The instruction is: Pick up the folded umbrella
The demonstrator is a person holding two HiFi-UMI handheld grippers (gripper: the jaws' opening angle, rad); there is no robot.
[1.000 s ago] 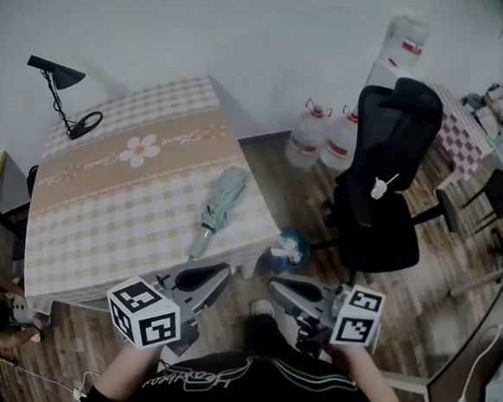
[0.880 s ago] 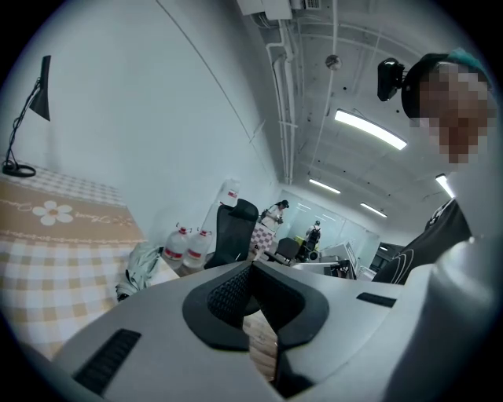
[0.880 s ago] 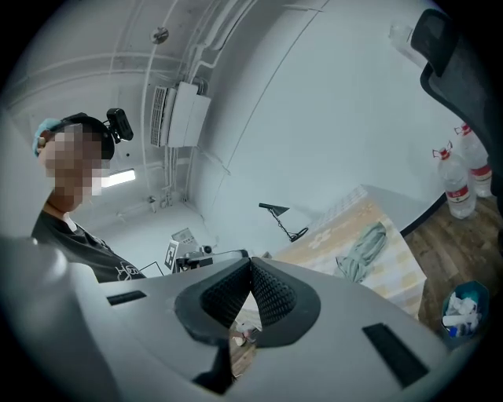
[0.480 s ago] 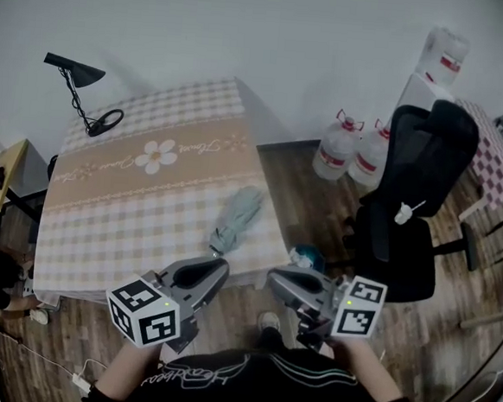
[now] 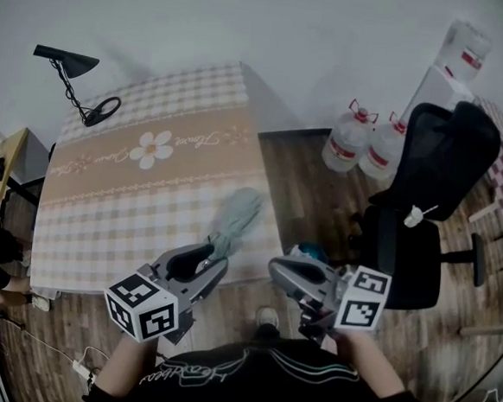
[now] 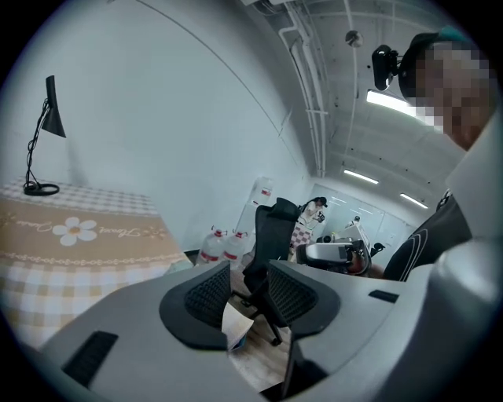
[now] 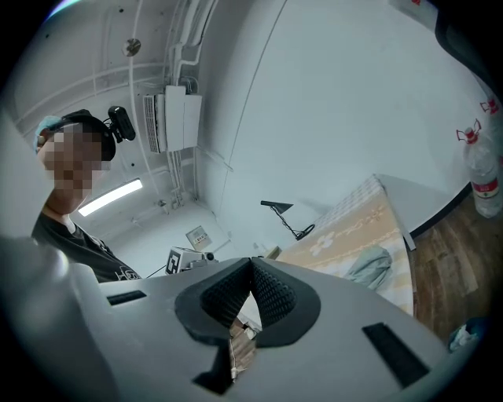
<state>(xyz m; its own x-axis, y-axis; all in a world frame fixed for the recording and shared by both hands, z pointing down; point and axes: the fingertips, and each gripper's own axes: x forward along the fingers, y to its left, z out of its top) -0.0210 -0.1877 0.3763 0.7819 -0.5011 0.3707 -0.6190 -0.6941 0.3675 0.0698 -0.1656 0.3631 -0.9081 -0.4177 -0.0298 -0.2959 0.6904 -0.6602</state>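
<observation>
A wooden floor (image 5: 313,188) runs from 12 to 5 o'clock in the head view. On it, filling the picture from 8 to 12 o'clock, stands a table (image 5: 111,219) under a beige and white checked cloth with a daisy printed on it. At 3 o'clock is a black office chair (image 5: 430,188), and beyond it, at 2 o'clock against the wall, a white water dispenser (image 5: 436,85). Two clear water bottles (image 5: 350,143) stand on the floor just beside the chair at 1 o'clock. A black desk lamp (image 5: 65,56) sits at the table's far corner, at 10 o'clock.

The folded umbrella (image 5: 237,214), pale grey-green, lies on the cloth close to the table's near right edge, just below the middle of the view, its narrow end pointing toward 7 o'clock.

The left gripper (image 5: 215,258) is at 6 to 7 o'clock with its tips just beside that narrow end; whether they touch it cannot be told. Its jaws have just been opening and stand apart with nothing between them. The right gripper (image 5: 279,272), at 5 o'clock over the floor, has its pads (image 7: 271,294) pressed together, empty.
</observation>
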